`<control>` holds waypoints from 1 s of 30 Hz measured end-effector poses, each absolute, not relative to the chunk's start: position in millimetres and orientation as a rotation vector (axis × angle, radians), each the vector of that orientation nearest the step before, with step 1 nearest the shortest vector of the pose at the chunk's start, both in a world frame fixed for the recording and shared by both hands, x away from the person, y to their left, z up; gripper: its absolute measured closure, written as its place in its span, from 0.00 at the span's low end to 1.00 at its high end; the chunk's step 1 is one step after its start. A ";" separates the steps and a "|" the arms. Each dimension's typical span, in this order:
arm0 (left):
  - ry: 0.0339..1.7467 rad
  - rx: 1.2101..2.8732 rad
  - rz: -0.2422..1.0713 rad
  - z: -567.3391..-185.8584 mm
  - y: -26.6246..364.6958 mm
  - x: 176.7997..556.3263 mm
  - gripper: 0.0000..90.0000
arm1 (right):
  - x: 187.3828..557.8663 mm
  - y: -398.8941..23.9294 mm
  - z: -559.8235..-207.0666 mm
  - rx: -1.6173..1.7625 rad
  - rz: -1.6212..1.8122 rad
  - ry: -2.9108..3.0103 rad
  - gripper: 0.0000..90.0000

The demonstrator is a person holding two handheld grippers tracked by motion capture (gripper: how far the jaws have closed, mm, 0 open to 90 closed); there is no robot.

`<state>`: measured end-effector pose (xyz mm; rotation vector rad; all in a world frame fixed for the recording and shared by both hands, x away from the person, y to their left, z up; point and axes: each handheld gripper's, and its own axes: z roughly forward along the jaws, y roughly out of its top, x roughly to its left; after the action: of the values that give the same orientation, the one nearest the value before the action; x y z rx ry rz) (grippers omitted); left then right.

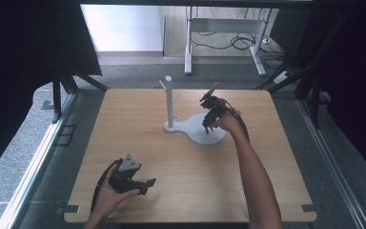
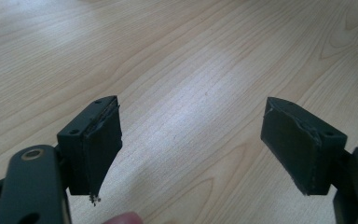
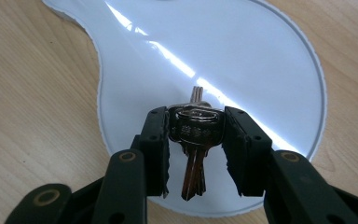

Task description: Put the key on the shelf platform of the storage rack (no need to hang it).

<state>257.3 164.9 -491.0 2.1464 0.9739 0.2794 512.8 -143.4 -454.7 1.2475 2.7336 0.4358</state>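
A white stand (image 1: 169, 102) with an upright post and side pegs rises from a flat white base (image 1: 198, 125) on the wooden table. My right gripper (image 1: 207, 127) hangs over the wide round part of that base (image 3: 242, 56), pointing down. Its jaws are shut on a bunch of keys (image 3: 196, 140) with a metal ring, the blades pointing back toward the camera. My left gripper (image 1: 150, 183) rests low near the table's front left, jaws wide apart. Between its fingers (image 2: 98, 140) lies bare wood.
The wooden table (image 1: 143, 143) has free room on the left and front. Past its far edge stands a desk frame (image 1: 224, 28) with cables on the floor. Dark curtains hang at both sides.
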 end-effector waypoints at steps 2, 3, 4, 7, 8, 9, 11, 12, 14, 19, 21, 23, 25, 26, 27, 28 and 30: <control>0.974 2.147 0.280 -491.1 164.9 257.4 0.23 | 513.5 -143.4 -459.0 1.250 0.428 2.731 0.69; 0.974 2.147 0.280 -491.2 164.8 257.4 0.23 | 513.7 -143.4 -460.9 1.254 0.425 2.727 0.69; 0.975 2.147 0.280 -491.4 164.8 257.5 0.23 | 514.0 -143.5 -463.3 1.262 0.435 2.723 0.69; 0.976 2.148 0.279 -491.9 164.8 257.7 0.23 | 514.3 -143.4 -469.8 1.277 0.433 2.717 0.69; 0.976 2.148 0.279 -492.0 164.8 257.8 0.23 | 514.5 -143.1 -472.4 1.278 0.428 2.719 0.69; 0.977 2.147 0.278 -492.1 164.7 257.8 0.23 | 514.7 -143.3 -473.9 1.271 0.427 2.720 0.69; 0.976 2.149 0.278 -492.3 164.7 257.9 0.23 | 514.6 -142.6 -476.0 1.278 0.434 2.716 0.69; 0.977 2.149 0.278 -492.4 164.6 257.9 0.23 | 514.7 -142.3 -476.4 1.278 0.435 2.715 0.69; 0.977 2.149 0.278 -492.4 164.6 257.7 0.23 | 514.7 -141.4 -477.5 1.262 0.422 2.723 0.69; 0.977 2.151 0.278 -492.8 164.3 257.8 0.23 | 512.8 -139.2 -482.4 1.253 0.407 2.730 0.67; 0.982 2.154 0.278 -493.6 164.1 258.2 0.23 | 512.1 -139.8 -483.8 1.254 0.411 2.722 0.66; 0.979 2.156 0.277 -493.7 163.6 257.9 0.23 | 511.7 -141.6 -483.6 1.258 0.424 2.709 0.64; 0.974 2.158 0.280 -493.4 163.5 258.0 0.23 | 511.2 -143.3 -482.5 1.258 0.426 2.702 0.61; 0.976 2.156 0.280 -493.3 163.4 257.8 0.23 | 510.6 -143.9 -481.1 1.263 0.430 2.694 0.60; 0.978 2.156 0.281 -493.2 163.5 257.7 0.23 | 509.6 -145.3 -478.4 1.268 0.442 2.684 0.59; 0.979 2.155 0.280 -493.3 163.7 257.7 0.23 | 508.6 -146.3 -476.2 1.275 0.463 2.675 0.57; 0.982 2.153 0.279 -493.6 163.9 258.1 0.23 | 506.7 -148.5 -472.2 1.273 0.489 2.659 0.55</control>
<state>258.1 163.9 -493.6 2.1535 0.9822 0.2791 506.7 -148.5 -472.2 1.2727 2.6594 0.4887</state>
